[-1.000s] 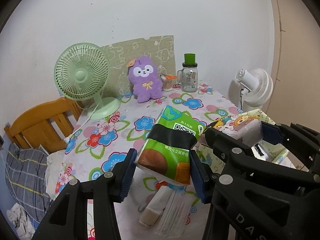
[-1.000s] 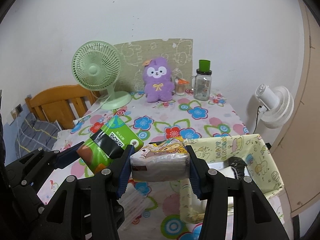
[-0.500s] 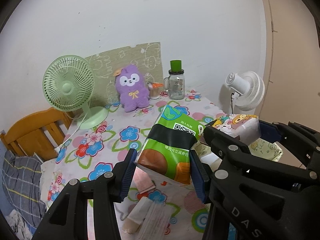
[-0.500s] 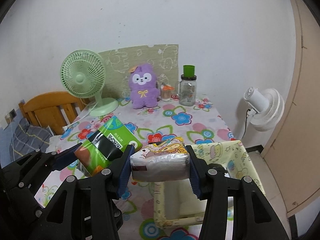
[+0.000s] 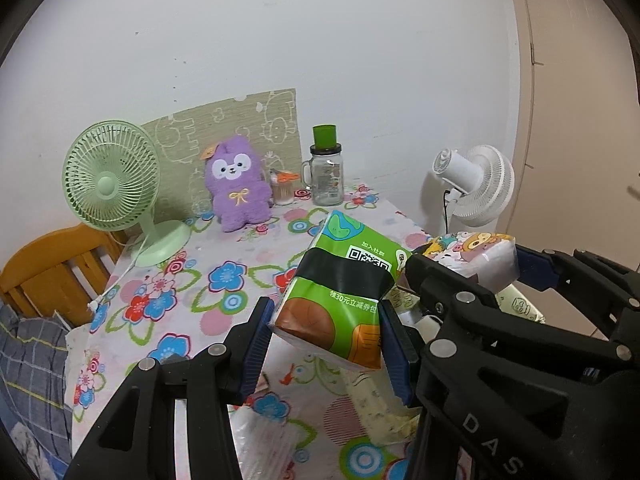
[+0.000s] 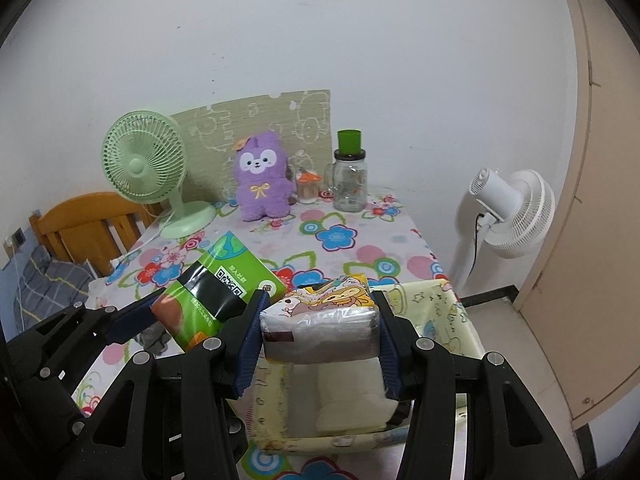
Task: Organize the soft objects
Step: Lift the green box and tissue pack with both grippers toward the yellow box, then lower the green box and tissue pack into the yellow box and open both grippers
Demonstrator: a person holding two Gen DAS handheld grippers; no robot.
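My left gripper [image 5: 326,344] is shut on a green tissue pack [image 5: 344,292], held in the air over the flowered table [image 5: 208,280]. The same green pack [image 6: 216,284] shows at the left of the right wrist view. My right gripper [image 6: 318,340] is shut on a cartoon-printed tissue pack [image 6: 320,324], hanging just above a pale yellow fabric bin [image 6: 444,320] at the table's right side. That cartoon pack [image 5: 476,252] also appears at the right of the left wrist view. White soft items lie inside the bin. A purple plush toy [image 6: 262,176] stands at the back of the table.
A green desk fan [image 6: 146,164] stands at the back left, a glass jar with a green lid [image 6: 350,176] and a small cup at the back. A white floor fan [image 6: 512,208] is right of the table. A wooden bed frame [image 6: 88,224] is at the left.
Both grippers have carried their packs to the right and slightly back from the table; the yellow bin now sits right under the right gripper's pack. The grips are unchanged.
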